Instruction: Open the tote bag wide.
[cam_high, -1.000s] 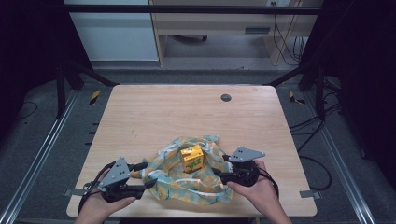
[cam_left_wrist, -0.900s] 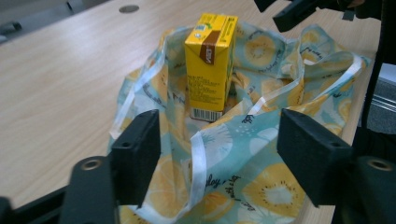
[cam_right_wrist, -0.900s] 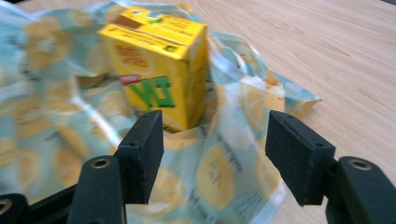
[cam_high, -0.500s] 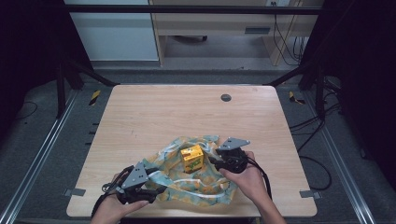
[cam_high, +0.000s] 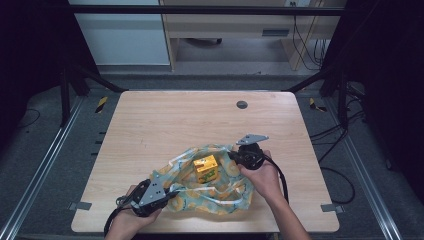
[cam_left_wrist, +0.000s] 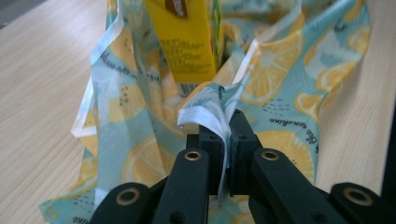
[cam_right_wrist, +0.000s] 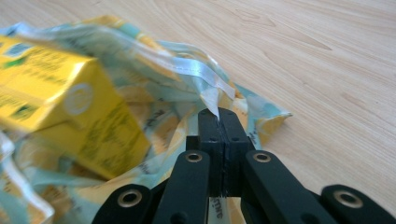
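A light blue cloth with a lemon print (cam_high: 210, 192) lies crumpled near the front of the wooden table (cam_high: 165, 125), and a yellow carton (cam_high: 206, 168) stands on it. My left gripper (cam_high: 167, 191) has just closed its jaws on the cloth's white-edged near-left hem (cam_left_wrist: 205, 117), the carton (cam_left_wrist: 187, 37) right behind it. My right gripper (cam_high: 234, 156) has also just closed, pinching the cloth's far-right edge (cam_right_wrist: 212, 91) beside the carton (cam_right_wrist: 70, 116). Both sets of jaws press flat on the fabric.
A round dark grommet (cam_high: 242, 104) sits in the table's far middle. Bare wood stretches behind and to both sides of the cloth. Cables trail off the right edge, and metal frame rails (cam_high: 45, 165) run along both sides.
Both grippers moved in toward the cloth, the left from the table's front-left and the right up to the far-right edge. Both jaws closed onto the fabric.
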